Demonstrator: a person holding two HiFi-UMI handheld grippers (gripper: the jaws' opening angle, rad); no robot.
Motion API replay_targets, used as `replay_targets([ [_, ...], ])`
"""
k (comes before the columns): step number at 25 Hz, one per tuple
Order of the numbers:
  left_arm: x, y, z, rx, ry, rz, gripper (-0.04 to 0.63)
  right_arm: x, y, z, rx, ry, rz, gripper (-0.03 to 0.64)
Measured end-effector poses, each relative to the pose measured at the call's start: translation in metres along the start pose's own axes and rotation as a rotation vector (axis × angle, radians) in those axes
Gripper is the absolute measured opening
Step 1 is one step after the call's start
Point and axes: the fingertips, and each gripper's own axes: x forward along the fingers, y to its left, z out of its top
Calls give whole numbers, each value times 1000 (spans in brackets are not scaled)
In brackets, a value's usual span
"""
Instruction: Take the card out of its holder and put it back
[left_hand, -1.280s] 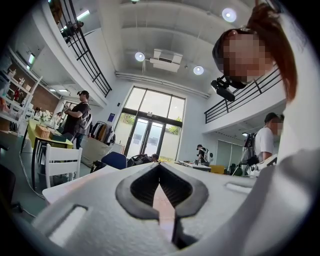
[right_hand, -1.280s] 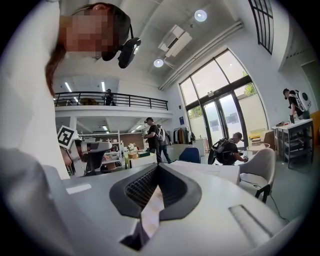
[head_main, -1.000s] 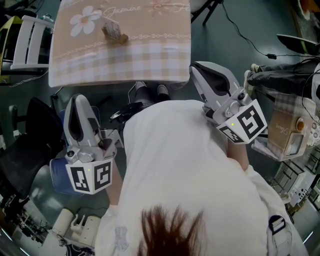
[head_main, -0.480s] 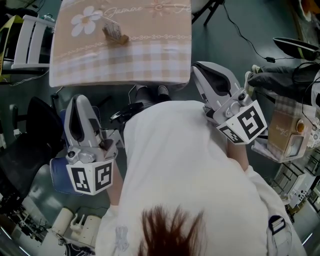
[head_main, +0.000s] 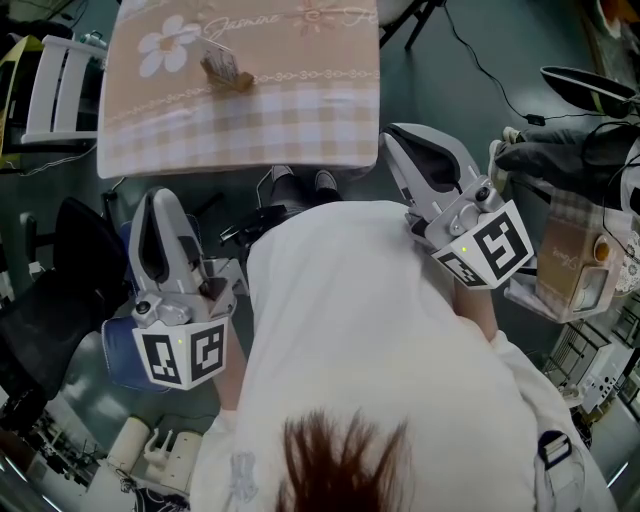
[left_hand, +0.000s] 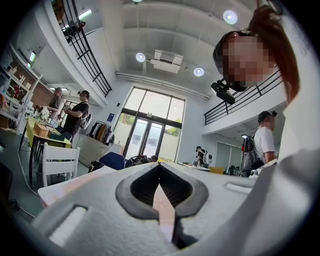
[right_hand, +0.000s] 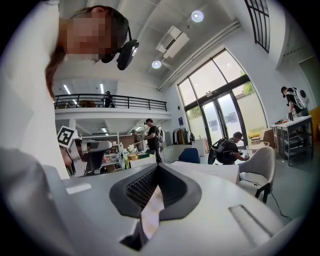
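Observation:
The card holder (head_main: 226, 68), a small wooden stand with a pale card upright in it, sits on the peach checked tablecloth (head_main: 240, 110) at the top of the head view. My left gripper (head_main: 160, 205) is held level at my left side, well short of the table's near edge, its tips meeting with nothing between them. My right gripper (head_main: 397, 138) is at my right side, just off the table's near right corner, also shut and empty. In the left gripper view (left_hand: 160, 167) and the right gripper view (right_hand: 158, 167) the black pads touch at the tips.
A white slatted chair (head_main: 55, 80) stands left of the table, and a dark chair (head_main: 60, 290) is beside my left arm. A cluttered side stand (head_main: 570, 265) is at the right. Cables (head_main: 490, 75) cross the floor. People stand far off in the hall.

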Motion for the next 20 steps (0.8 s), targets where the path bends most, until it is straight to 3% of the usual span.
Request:
replay_targets([
  [20,3,4,1,-3,-1,12,0,6,-4,0,-2,3,-2,2],
])
